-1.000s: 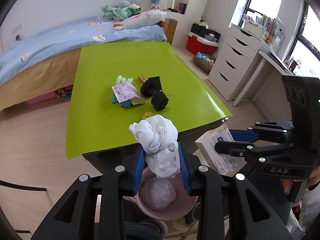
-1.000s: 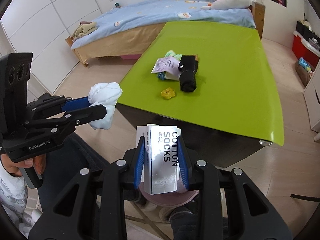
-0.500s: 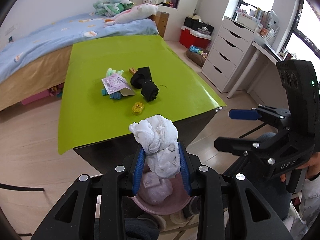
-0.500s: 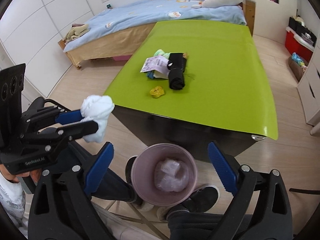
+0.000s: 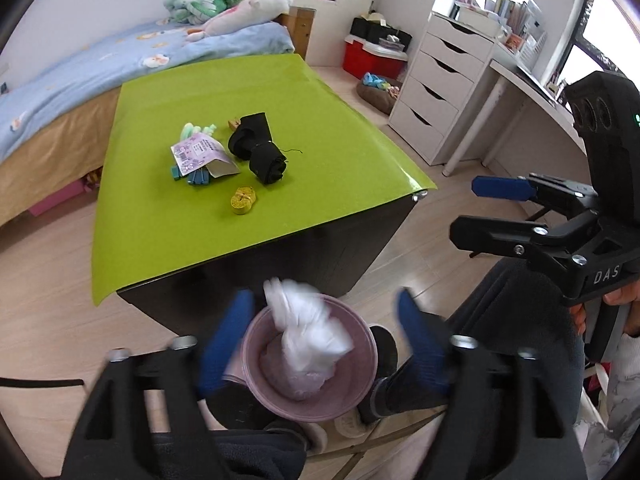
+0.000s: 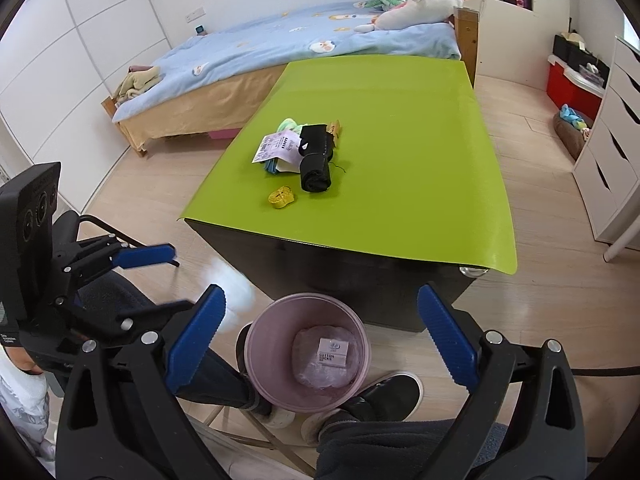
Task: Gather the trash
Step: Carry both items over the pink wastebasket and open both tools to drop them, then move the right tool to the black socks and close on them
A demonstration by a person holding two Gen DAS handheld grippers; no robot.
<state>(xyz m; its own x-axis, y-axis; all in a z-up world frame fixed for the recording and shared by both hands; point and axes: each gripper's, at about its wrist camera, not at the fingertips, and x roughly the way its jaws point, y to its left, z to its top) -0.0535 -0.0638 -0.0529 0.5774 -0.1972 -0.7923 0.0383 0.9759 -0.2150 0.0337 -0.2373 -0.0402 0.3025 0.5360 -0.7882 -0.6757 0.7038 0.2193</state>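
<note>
Over the pink bin [image 5: 308, 360], your left claw [image 5: 320, 344] is opening, white wad [image 5: 308, 328] dropping free; keep centred. Right claw [image 6: 320, 336] released, empty; yellow scrap [image 6: 282, 197] waits at twelve o'clock on counter [image 6: 400, 160].

White crumpled wad [image 5: 310, 330]: blurred, over the mouth of the pink bin [image 5: 362, 392], touching neither blue pad. Bin on the floor by the table's [image 6: 400, 184] near edge. Inside it: a clear bag and a small white box [image 6: 333, 352] printed "COTTON SOCKS", lying flat.
</note>
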